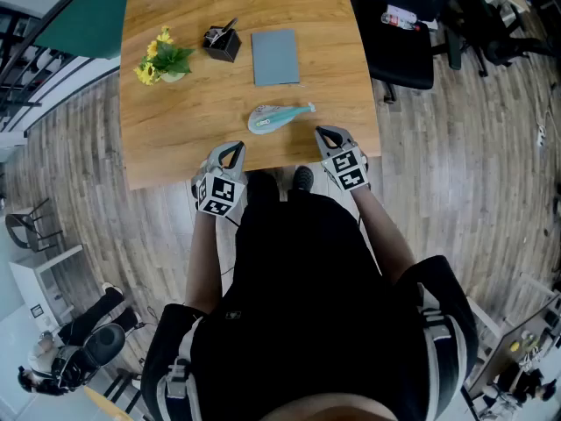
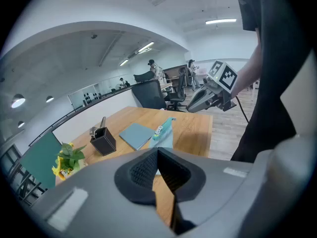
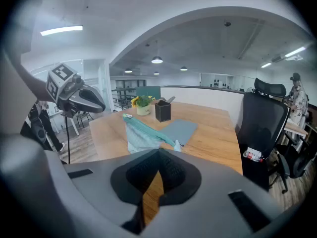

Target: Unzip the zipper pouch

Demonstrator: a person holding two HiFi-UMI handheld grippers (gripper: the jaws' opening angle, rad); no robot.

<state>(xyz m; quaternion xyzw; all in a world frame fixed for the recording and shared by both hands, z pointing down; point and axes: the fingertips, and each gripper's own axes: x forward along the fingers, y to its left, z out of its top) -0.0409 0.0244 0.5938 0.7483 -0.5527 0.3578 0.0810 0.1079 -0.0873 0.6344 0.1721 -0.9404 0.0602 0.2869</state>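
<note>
The left gripper (image 1: 230, 150) is held with its jaws pressed together on nothing, over the table's (image 1: 175, 160) near edge. The right gripper (image 1: 329, 135) is likewise closed and empty, further along that edge. The pouch (image 1: 273, 118) is laid flat just beyond and between them, touched by neither. Its zip pull cannot be made out, and in both gripper views its near part is cut off by the jaws. Toward the far edge a notebook (image 1: 275, 57), a pen pot (image 1: 223, 42) and flowers (image 1: 163, 58) are set.
</note>
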